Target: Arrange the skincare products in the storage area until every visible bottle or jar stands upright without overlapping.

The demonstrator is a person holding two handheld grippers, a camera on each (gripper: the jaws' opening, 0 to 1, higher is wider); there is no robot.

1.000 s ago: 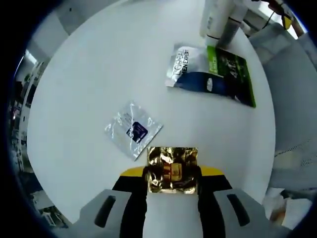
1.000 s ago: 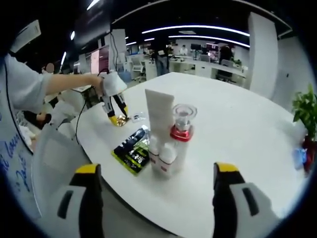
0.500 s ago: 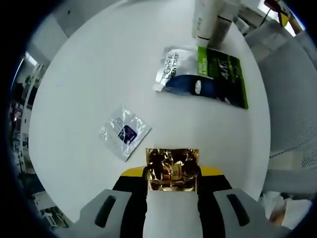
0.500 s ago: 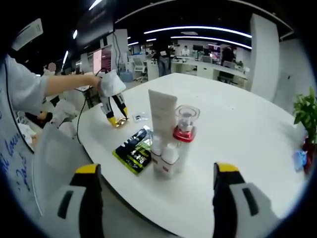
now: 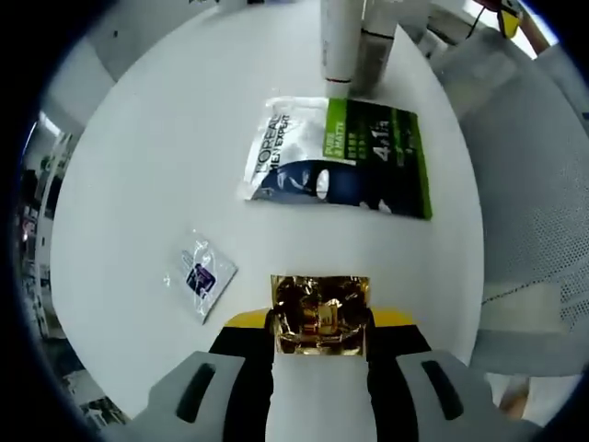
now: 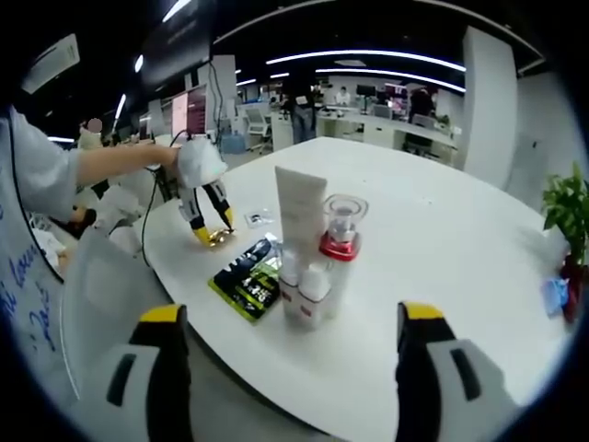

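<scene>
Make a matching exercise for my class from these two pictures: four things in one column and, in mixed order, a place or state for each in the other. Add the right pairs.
Things
1. gold sachet
2. green and white packet
3. white tube
4. small clear sachet

Places or states
A. standing upright beside a red-collared bottle
B. lying flat alone on the table, holding something purple
C. clamped in the left gripper
D. lying flat in front of the standing bottles

Pairs: 1-C, 2-D, 3-A, 4-B
</scene>
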